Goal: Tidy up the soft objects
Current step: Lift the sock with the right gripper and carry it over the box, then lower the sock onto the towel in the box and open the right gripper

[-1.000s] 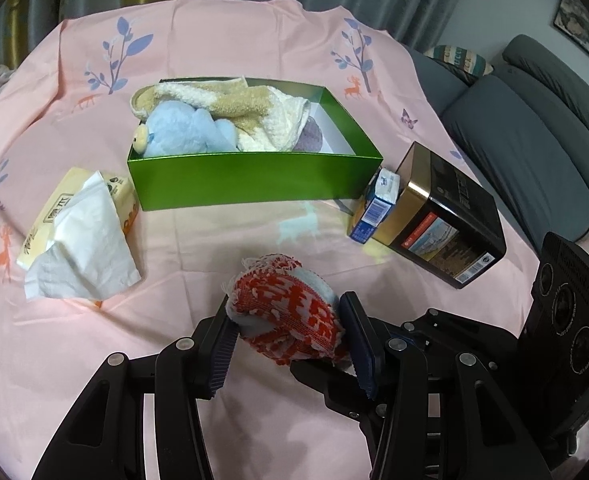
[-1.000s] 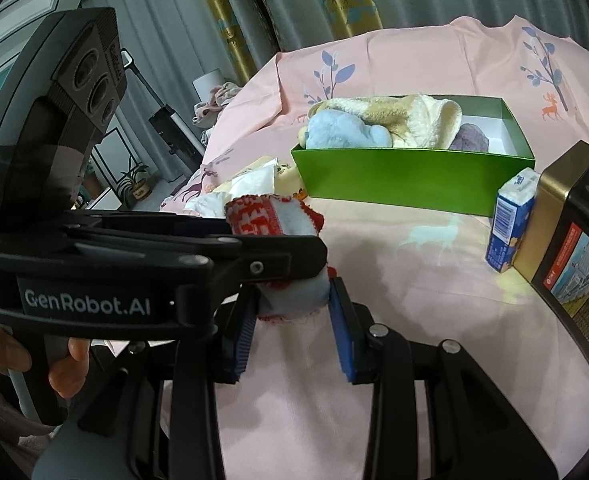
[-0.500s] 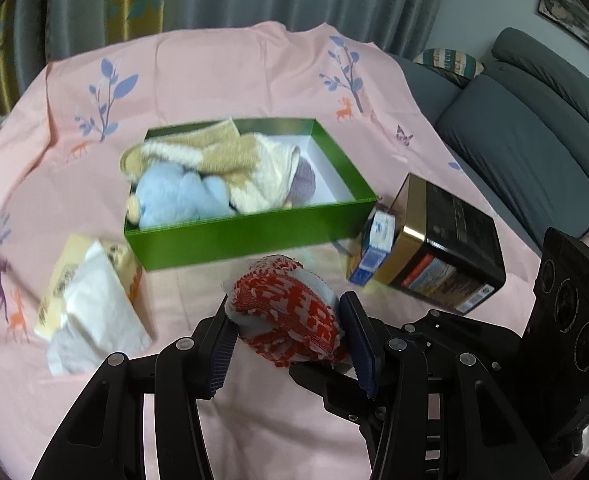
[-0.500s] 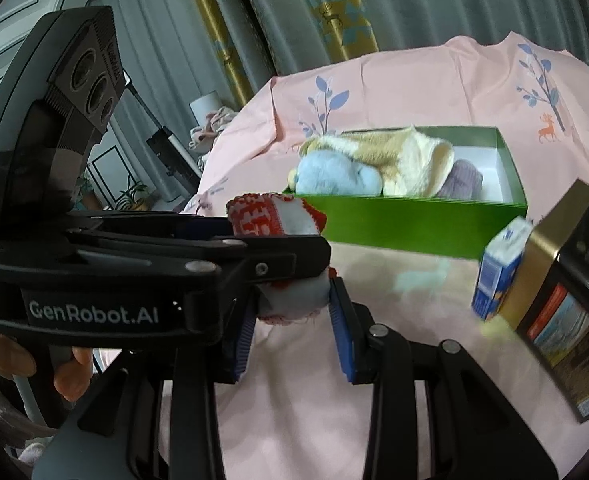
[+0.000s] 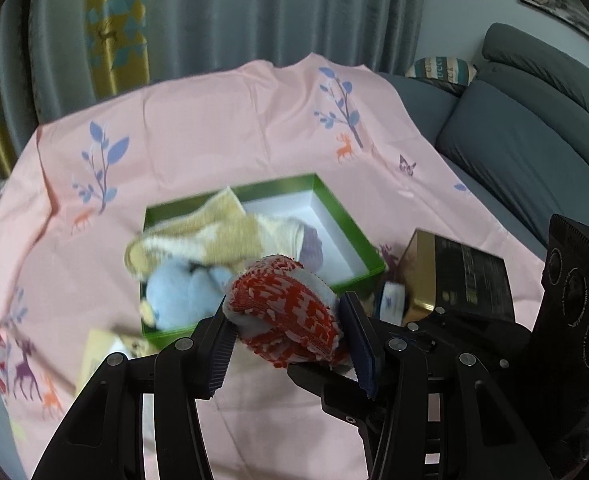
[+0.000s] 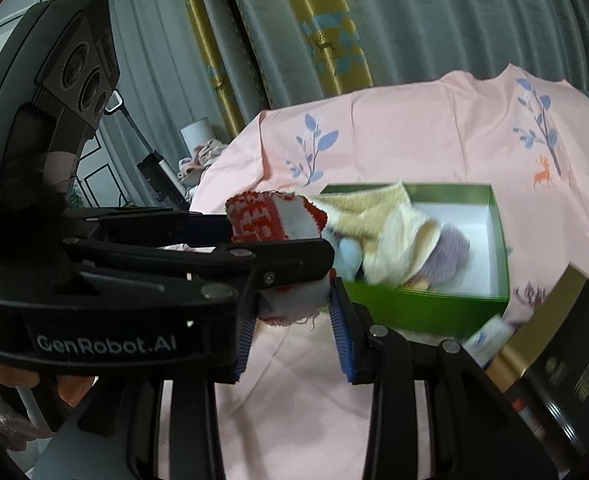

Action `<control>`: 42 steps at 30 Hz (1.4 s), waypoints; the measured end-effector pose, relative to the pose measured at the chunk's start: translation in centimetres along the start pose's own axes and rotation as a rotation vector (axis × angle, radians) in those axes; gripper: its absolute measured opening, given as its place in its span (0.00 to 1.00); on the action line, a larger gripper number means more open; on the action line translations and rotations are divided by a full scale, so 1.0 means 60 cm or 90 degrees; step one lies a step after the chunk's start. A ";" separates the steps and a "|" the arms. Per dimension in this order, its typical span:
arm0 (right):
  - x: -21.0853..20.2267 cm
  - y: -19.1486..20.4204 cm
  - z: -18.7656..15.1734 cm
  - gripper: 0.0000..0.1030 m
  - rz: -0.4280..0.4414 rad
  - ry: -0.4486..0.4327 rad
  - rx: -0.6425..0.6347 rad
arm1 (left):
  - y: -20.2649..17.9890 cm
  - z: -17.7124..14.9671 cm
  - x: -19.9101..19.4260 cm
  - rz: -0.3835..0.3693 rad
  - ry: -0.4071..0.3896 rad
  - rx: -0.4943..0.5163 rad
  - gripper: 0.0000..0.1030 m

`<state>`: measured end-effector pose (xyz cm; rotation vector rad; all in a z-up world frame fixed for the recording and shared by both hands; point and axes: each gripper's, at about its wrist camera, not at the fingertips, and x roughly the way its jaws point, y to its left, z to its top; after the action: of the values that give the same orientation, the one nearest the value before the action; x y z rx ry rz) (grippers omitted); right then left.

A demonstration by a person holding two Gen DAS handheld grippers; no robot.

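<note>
A red-and-white knitted sock bundle point(image 5: 290, 312) is held in the air by both grippers. My left gripper point(image 5: 284, 324) is shut on its sides; my right gripper point(image 6: 292, 312) is shut on its lower end point(image 6: 294, 304), crossing under the left one. Beyond it stands an open green box point(image 5: 358, 240) on the pink cloth. The box holds a beige towel point(image 5: 214, 240), a light blue plush toy point(image 5: 182, 292) and a purple soft item point(image 5: 312, 246). Its right half shows bare white floor. The box also shows in the right wrist view point(image 6: 498, 240).
A gold-and-black tin point(image 5: 462, 276) and a small blue-and-white carton point(image 5: 390, 300) lie right of the box. A yellow tissue pack point(image 5: 102, 348) lies at the box's near left. A grey sofa point(image 5: 534, 152) is on the right, curtains behind the table.
Both grippers have risen and moved toward the green box with the sock bundle. The box now sits lower and nearer in both views; the tissue pack has slid mostly behind the left gripper.
</note>
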<state>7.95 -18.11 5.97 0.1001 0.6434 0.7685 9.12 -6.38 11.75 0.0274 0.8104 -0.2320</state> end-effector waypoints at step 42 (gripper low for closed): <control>0.259 -0.127 0.086 0.35 -0.069 0.191 0.095 | 0.155 0.097 0.268 -0.027 0.128 -0.114 0.50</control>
<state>23.96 -12.39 -0.10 0.0858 0.9844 0.6345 26.00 -1.13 3.56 -0.1377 1.0303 -0.1983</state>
